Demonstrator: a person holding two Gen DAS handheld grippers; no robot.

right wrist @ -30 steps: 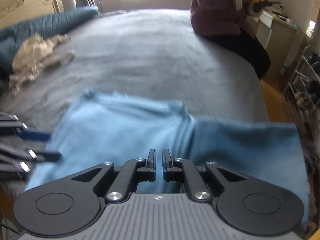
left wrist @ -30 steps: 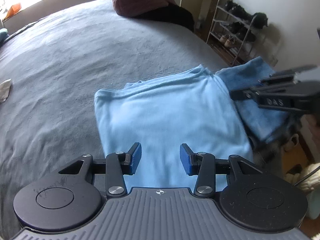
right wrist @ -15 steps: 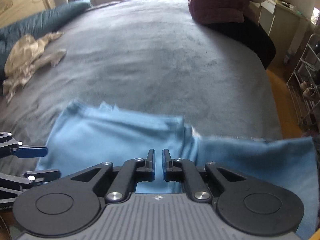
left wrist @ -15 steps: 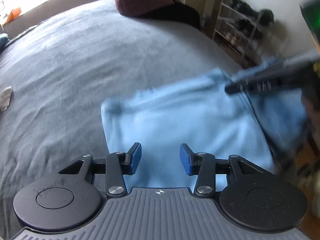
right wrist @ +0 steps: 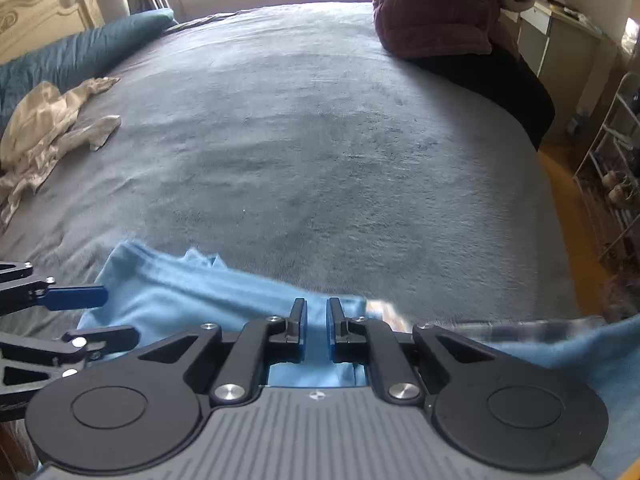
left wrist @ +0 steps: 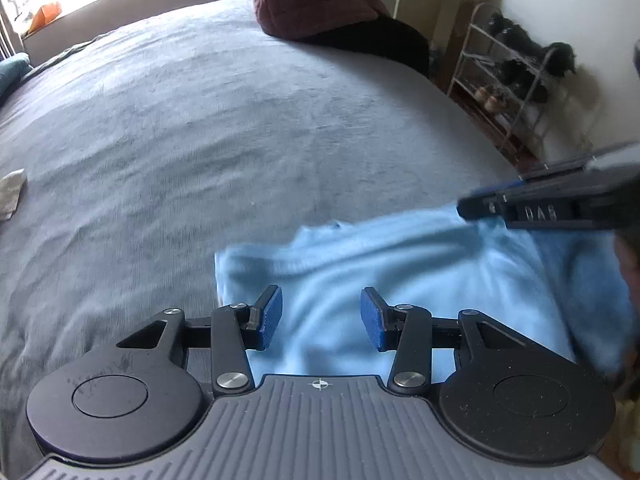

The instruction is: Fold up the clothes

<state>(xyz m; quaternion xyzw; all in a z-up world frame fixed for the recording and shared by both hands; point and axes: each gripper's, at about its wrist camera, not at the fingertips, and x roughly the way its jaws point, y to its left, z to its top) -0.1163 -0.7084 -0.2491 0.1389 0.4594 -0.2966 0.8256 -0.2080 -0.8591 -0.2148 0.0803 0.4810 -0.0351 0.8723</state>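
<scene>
Bed (left wrist: 200, 140): We see a big grey bed with a soft cover. It takes up most of both views.
Person (right wrist: 448, 12): Someone in a dark red coat sits on the far edge of the bed, well apart from our work.
Shirt (left wrist: 400, 272): Our light blue shirt lies partly folded at the near edge of the bed, right under both tools. A darker blue cloth (right wrist: 580, 352) lies just beside it.
Beige cloth (right wrist: 44, 120): It lies crumpled far off on the bed.
Left gripper (left wrist: 320, 318): Its fingers stand apart above the shirt, released, with nothing in them.
Right gripper (right wrist: 316, 330): Its fingers are almost together with a thin gap, and the gap is growing. We see shirt behind them, but no cloth pinched between them.
What could go wrong: We think the shirt could slide off the near edge, because it lies so close to it. A pinch that takes only the top layer could pull the fold open.
</scene>
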